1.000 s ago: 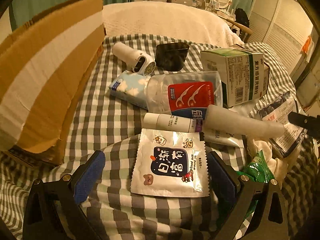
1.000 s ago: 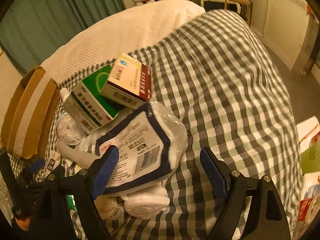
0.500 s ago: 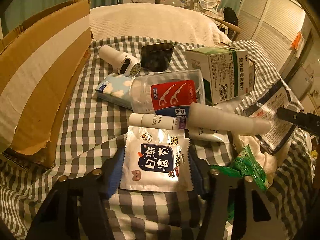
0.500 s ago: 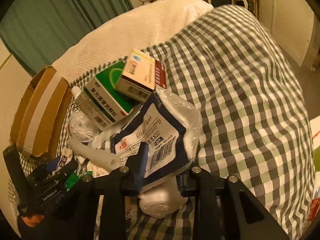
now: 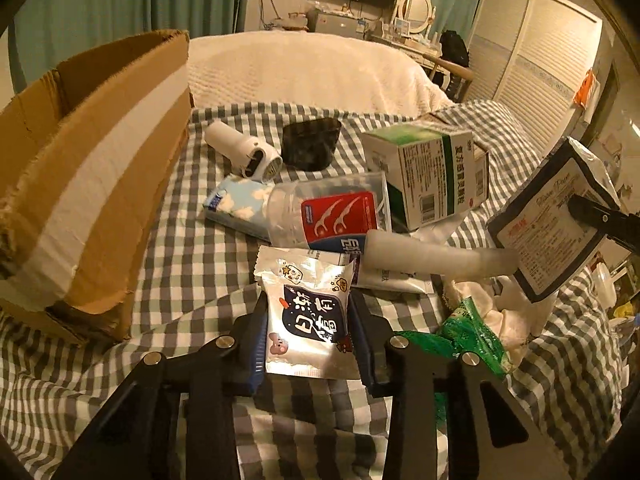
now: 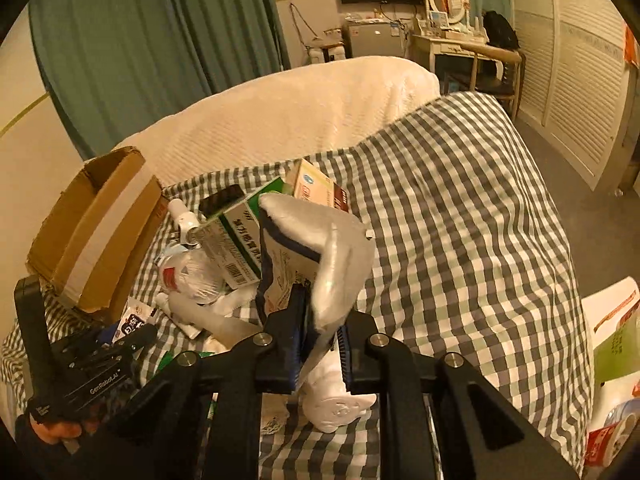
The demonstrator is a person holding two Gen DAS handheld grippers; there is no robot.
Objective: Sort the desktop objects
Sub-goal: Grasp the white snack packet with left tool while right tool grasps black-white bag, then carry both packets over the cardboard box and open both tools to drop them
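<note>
**Two packets gripped, nothing yet in the box**

Both grippers have just been closing, each on one item. The left gripper (image 5: 308, 330) has its jaws narrow on a silver snack sachet with a dark blue label (image 5: 310, 308). The right gripper (image 6: 320, 344) pinches a white, navy-bordered plastic pouch (image 6: 316, 256), raised off the heap. The open brown cardboard box (image 5: 92, 184), left of the left jaws, looks like the bin (its inside is hidden). Ahead of the jaws on the grey-checked cloth (image 5: 192, 248): two cartons, one floss tub, one white tube, one green wrapper.
</note>
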